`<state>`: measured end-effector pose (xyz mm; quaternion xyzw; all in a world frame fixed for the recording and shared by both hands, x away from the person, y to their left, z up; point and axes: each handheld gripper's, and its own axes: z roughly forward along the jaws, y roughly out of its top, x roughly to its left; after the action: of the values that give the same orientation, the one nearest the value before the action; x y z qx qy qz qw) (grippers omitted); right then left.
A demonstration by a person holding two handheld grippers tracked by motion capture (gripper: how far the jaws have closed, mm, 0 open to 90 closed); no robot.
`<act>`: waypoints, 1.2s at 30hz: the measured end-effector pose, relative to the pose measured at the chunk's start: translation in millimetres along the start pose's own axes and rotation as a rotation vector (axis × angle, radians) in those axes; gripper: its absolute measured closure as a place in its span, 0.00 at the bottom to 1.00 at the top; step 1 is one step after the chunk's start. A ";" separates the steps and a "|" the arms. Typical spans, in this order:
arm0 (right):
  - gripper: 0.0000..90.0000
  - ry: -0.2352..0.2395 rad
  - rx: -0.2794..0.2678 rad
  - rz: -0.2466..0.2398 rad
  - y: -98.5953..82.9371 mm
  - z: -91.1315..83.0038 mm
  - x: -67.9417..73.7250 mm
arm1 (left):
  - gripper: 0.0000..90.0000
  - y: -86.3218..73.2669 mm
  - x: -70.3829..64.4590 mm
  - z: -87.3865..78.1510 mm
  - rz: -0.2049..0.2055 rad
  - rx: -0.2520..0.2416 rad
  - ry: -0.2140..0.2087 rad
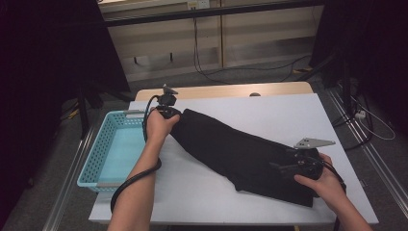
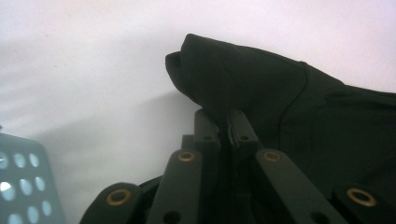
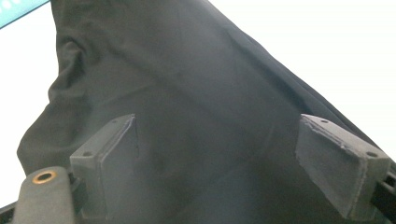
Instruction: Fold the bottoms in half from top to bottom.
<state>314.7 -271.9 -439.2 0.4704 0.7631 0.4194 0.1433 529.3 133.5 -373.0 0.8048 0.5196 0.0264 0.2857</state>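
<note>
White table point(image 1: 269, 108) | left claw point(image 2: 223, 122) clamped on black garment point(image 1: 240, 154) | right claw point(image 3: 217, 163) wide apart over it

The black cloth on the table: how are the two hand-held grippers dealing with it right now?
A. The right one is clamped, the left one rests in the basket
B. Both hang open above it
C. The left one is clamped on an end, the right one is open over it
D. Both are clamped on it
C: the left gripper has its jaws pinched together on an end of the black cloth, while the right gripper has its jaws spread wide over the fabric.
</note>
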 end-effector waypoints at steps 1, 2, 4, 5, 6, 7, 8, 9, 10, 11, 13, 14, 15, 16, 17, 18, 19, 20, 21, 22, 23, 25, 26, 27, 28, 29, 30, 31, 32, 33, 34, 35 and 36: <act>0.15 0.003 0.001 -0.003 0.5 0.3 0.0 | 0.95 0.5 0.3 -0.9 0.003 0.002 -0.001; 0.15 0.004 0.002 -0.005 0.9 0.6 -0.1 | 0.95 0.7 0.5 -1.7 0.005 0.002 0.002; 0.14 0.004 0.001 -0.006 2.0 2.3 -0.1 | 0.95 0.4 1.2 -2.7 0.005 0.001 0.004; 0.14 0.006 0.001 -0.007 2.2 2.8 -0.1 | 0.95 0.1 1.8 -3.2 0.000 0.005 0.002; 0.14 0.007 0.001 -0.008 2.3 3.5 0.2 | 0.95 -0.3 2.5 -3.8 -0.005 0.003 0.006; 0.14 0.008 0.003 -0.011 2.4 3.9 0.5 | 0.95 -0.4 3.9 -4.5 -0.004 0.005 0.005; 0.14 0.009 0.004 -0.011 2.5 4.1 0.6 | 0.95 -0.6 4.7 -5.1 -0.007 0.004 0.006; 0.14 0.009 0.004 -0.010 2.5 4.1 0.6 | 0.95 -0.5 5.9 -6.4 -0.010 0.003 0.006; 0.14 0.009 0.002 -0.009 2.6 4.2 0.4 | 0.95 -0.4 6.5 -7.2 -0.016 0.002 0.007; 0.14 0.008 0.004 -0.010 2.6 4.2 0.1 | 0.95 0.2 8.3 -8.9 -0.017 -0.001 0.006; 0.14 0.007 0.005 -0.006 2.5 4.2 -0.6 | 0.95 1.4 10.3 -11.4 -0.023 -0.006 0.017; 0.14 0.008 0.005 -0.005 2.5 4.0 -0.8 | 0.95 2.1 10.9 -12.8 -0.024 -0.005 0.020; 0.14 0.009 0.004 -0.004 2.4 3.9 -1.0 | 0.95 3.2 11.7 -15.0 -0.020 -0.005 0.032; 0.14 0.010 0.003 -0.003 2.4 3.7 -1.1 | 0.95 4.5 12.3 -17.3 -0.019 -0.009 0.041; 0.14 0.012 0.001 -0.002 2.4 3.4 -1.3 | 0.95 5.9 13.4 -20.2 -0.016 -0.011 0.045; 0.14 0.014 0.000 0.000 2.3 3.0 -1.4 | 0.95 7.6 14.4 -23.5 -0.020 -0.015 0.046; 0.14 0.016 -0.002 0.000 2.3 2.6 -1.5 | 0.95 9.4 15.2 -26.7 -0.019 -0.017 0.056; 0.14 0.014 -0.002 0.001 2.3 2.2 -1.5 | 0.95 10.7 15.8 -29.2 -0.017 -0.017 0.063; 0.14 0.014 -0.003 0.001 2.4 2.0 -1.5 | 0.95 12.6 16.0 -32.6 -0.015 -0.020 0.070; 0.14 0.013 -0.003 0.003 2.4 1.8 -1.4 | 0.95 14.8 15.9 -36.8 -0.014 -0.022 0.079; 0.14 0.012 -0.003 0.002 2.6 1.7 -1.4 | 0.95 16.0 15.8 -39.3 -0.011 -0.024 0.083; 0.14 0.014 -0.003 0.000 2.8 1.7 -1.0 | 0.95 17.9 14.4 -44.6 -0.011 -0.028 0.086; 0.14 0.014 -0.001 -0.002 2.8 1.7 -0.9 | 0.95 17.9 13.7 -45.3 -0.013 -0.029 0.082; 0.14 0.014 -0.001 -0.004 2.7 2.0 -0.8 | 0.95 17.8 12.2 -45.7 -0.012 -0.022 0.076; 0.14 0.015 0.001 -0.004 2.7 2.2 -0.6 | 0.95 17.2 11.2 -45.1 -0.007 -0.024 0.075; 0.14 0.016 0.001 -0.005 2.7 2.2 -0.4 | 0.95 16.8 10.2 -44.5 -0.003 -0.023 0.073; 0.14 0.015 0.001 -0.006 2.7 2.1 -0.3 | 0.95 16.4 8.9 -43.7 0.002 -0.017 0.071; 0.14 0.016 0.001 -0.005 2.7 1.9 -0.1 | 0.95 15.5 7.3 -41.9 0.006 -0.014 0.065; 0.14 0.016 0.000 -0.006 2.8 1.7 0.1 | 0.95 15.0 6.3 -40.6 0.005 -0.014 0.058; 0.14 0.016 0.000 -0.006 2.9 1.4 0.3 | 0.94 14.0 5.0 -38.5 0.006 -0.010 0.047; 0.14 0.015 -0.002 -0.006 3.0 1.0 0.4 | 0.94 13.3 4.1 -37.1 0.007 -0.007 0.041; 0.14 0.015 -0.003 -0.005 3.0 0.9 0.5 | 0.95 12.5 3.4 -35.8 0.010 -0.005 0.034; 0.14 0.015 -0.003 -0.005 3.1 0.8 0.5 | 0.94 11.8 2.6 -34.5 0.006 -0.003 0.030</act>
<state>316.8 -270.4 -437.2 0.4652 0.7647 0.4236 0.1390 528.5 147.1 -339.1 0.8055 0.5213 0.0402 0.2789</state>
